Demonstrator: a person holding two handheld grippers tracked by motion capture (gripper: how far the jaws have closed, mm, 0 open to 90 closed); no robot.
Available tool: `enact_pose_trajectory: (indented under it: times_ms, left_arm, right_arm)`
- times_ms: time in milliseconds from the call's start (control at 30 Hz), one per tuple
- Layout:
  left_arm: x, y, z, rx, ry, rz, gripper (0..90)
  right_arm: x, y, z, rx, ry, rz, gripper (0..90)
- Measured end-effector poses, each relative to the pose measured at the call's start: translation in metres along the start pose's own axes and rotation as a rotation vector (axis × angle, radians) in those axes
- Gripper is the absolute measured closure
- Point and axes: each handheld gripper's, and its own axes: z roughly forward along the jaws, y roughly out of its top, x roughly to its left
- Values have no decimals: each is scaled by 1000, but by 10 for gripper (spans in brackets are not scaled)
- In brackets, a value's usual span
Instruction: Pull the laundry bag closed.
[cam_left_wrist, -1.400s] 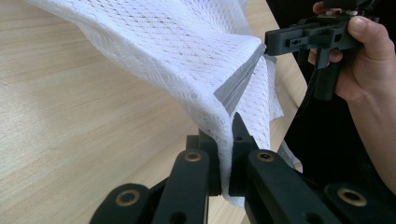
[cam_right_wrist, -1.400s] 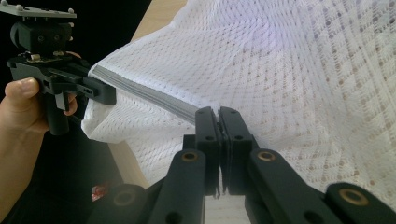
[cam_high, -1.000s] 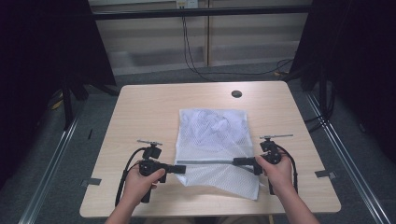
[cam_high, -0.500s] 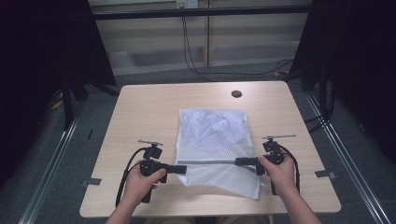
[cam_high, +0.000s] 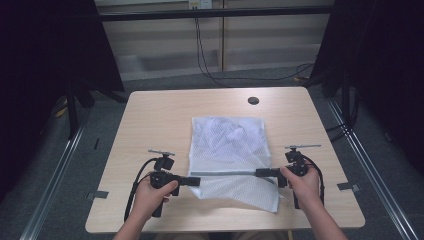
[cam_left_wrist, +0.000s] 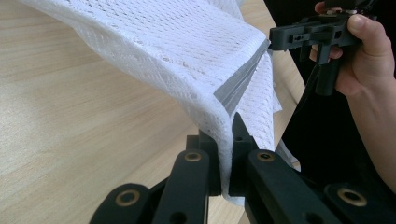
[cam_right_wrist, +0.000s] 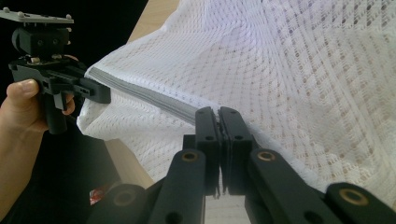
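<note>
A white mesh bag (cam_high: 227, 142) lies across the middle of the wooden table (cam_high: 150, 125). A grey band (cam_high: 227, 173) runs along its near part and is stretched taut between the two grippers. My left gripper (cam_high: 196, 181) is shut on the band's left end, with mesh and band pinched between its jaws (cam_left_wrist: 225, 140). My right gripper (cam_high: 260, 173) is shut on the right end (cam_right_wrist: 218, 116). The mesh (cam_left_wrist: 177, 51) drapes up and away from the band (cam_left_wrist: 240, 84). In the right gripper view the left gripper (cam_right_wrist: 100, 93) holds the far end of the band (cam_right_wrist: 140, 91).
A small round black disc (cam_high: 253, 100) sits near the table's far edge. A flap of mesh (cam_high: 250, 192) hangs below the band toward the near edge. Dark curtains and floor rails flank the table; cables hang at the back.
The mesh beyond the band has settled a little flatter on the table. Both hands keep nearly the same places and the same grip.
</note>
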Motion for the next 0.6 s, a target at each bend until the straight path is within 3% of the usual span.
enact_pose_trajectory:
  times_ms: [600]
  left_arm:
    - [0,2,1,-2,-15,-12,888]
  right_arm:
    - [-8,-5,-19,-24,-30,12,876]
